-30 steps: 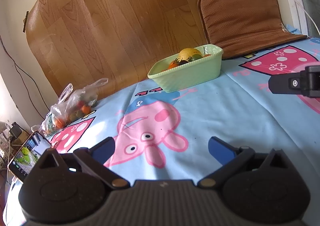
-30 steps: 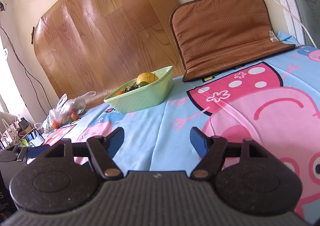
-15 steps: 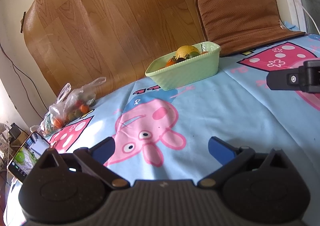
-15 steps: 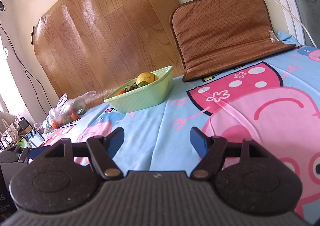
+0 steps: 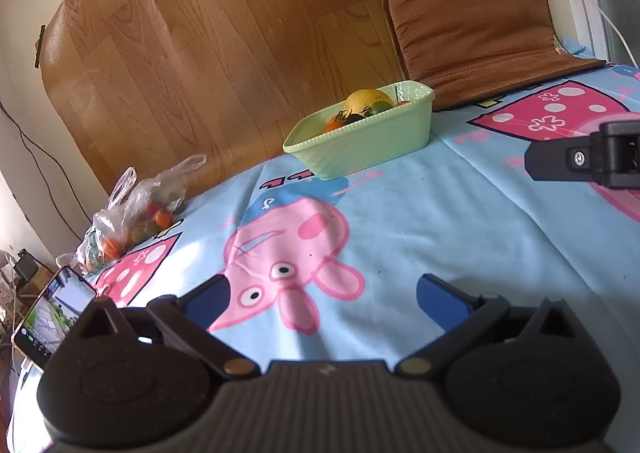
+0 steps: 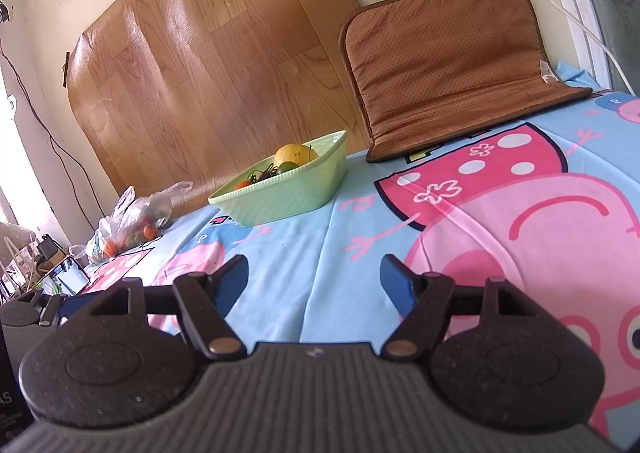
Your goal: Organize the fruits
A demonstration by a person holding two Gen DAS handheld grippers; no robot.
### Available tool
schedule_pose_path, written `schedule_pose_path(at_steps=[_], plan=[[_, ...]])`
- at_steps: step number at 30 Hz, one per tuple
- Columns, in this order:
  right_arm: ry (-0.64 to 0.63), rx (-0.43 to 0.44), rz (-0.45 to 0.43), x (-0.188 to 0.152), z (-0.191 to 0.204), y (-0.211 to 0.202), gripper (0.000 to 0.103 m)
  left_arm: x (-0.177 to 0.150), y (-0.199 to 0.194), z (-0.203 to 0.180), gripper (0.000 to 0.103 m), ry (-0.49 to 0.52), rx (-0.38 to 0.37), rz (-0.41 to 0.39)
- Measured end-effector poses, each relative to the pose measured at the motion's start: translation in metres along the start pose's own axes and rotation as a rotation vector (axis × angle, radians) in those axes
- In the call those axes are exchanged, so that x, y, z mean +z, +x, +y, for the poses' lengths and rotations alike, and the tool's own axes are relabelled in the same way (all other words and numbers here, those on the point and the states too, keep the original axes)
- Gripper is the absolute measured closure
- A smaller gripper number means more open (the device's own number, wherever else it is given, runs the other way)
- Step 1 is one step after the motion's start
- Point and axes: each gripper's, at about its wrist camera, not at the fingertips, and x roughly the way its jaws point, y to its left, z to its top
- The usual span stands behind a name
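A pale green basket (image 5: 372, 141) (image 6: 280, 199) stands at the far side of the cartoon-print cloth, holding a yellow citrus fruit (image 5: 368, 99) (image 6: 295, 153) and small orange and green fruits. A clear plastic bag of small fruits (image 5: 136, 213) (image 6: 134, 219) lies at the far left. My left gripper (image 5: 324, 295) is open and empty, low over the cloth, well short of the basket. My right gripper (image 6: 314, 279) is open and empty too. Part of the right gripper shows at the right edge of the left wrist view (image 5: 588, 159).
A brown padded cushion (image 5: 476, 29) (image 6: 452, 65) leans on the wall behind the basket. A wood-grain sheet (image 5: 224, 45) covers the wall. A lit phone (image 5: 52, 315) (image 6: 70, 273) stands at the left edge. A cable runs down the right wall.
The left gripper has tilted and shifted a little, so the basket sits higher and further right in its view. The right gripper has barely moved. Both stay open.
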Motion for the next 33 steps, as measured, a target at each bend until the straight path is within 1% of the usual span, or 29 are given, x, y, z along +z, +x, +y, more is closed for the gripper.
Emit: schedule_pose_path(at_steps=[33], plan=[[0.0, 0.005, -0.002, 0.0005, -0.0003, -0.0001, 0.028, 0.0007, 0.0033, -0.0038, 0.0, -0.023, -0.025, 0.018]])
